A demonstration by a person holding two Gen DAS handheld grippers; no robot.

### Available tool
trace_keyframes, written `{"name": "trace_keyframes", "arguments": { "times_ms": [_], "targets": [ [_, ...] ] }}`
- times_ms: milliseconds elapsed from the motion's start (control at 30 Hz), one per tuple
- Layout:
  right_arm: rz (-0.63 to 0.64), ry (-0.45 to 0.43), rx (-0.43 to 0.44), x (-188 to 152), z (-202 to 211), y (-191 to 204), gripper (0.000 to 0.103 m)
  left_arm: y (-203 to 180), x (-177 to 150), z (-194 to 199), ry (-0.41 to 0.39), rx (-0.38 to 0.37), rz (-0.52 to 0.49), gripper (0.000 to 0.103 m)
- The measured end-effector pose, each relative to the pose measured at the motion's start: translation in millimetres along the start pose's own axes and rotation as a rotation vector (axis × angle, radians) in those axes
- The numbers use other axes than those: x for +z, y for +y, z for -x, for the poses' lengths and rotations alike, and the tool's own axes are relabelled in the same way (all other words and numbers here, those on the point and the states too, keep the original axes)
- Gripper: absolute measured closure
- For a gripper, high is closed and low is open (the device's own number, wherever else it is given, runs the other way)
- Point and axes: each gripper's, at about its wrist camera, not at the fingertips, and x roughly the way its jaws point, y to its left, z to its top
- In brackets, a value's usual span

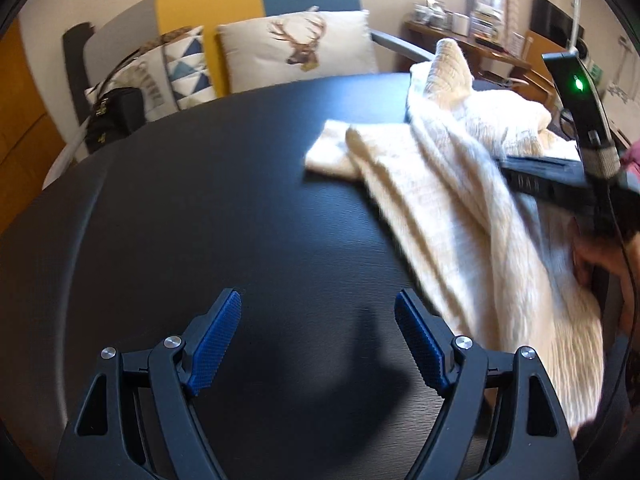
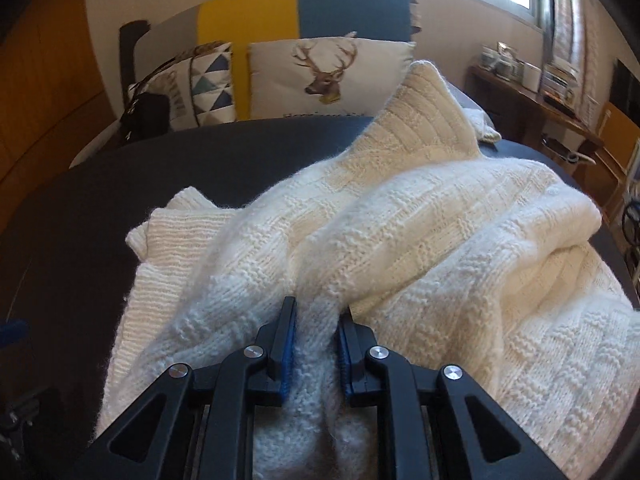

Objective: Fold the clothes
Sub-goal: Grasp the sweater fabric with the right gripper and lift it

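A cream knitted sweater (image 2: 420, 232) lies bunched on the black table (image 2: 80, 208). My right gripper (image 2: 316, 320) is shut on a fold of the sweater near its front edge and lifts it slightly. In the left wrist view the sweater (image 1: 460, 208) drapes at the right, with the right gripper's body (image 1: 560, 180) over it. My left gripper (image 1: 318, 320) is open and empty, over bare table to the left of the sweater, not touching it.
A sofa with a deer cushion (image 1: 300, 44) and a triangle-pattern cushion (image 1: 188, 68) stands behind the table. A black bag (image 1: 116, 116) sits at the far left. A wooden desk (image 2: 532, 96) with clutter is at the right.
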Motion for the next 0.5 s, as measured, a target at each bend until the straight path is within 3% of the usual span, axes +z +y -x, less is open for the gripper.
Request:
{"name": "trace_keyframes", "arguments": {
  "times_ms": [300,500],
  "targets": [
    [0.21,0.02,0.156,-3.7,-2.9,60.3,0.086,46.5,18.2,4.2,-0.035,0.1,0.055,0.021],
    [0.387,0.035,0.32,-25.1,11.6,96.3,0.086,76.7,42.0,3.9,-0.064,0.191,0.056,0.021]
  ]
}}
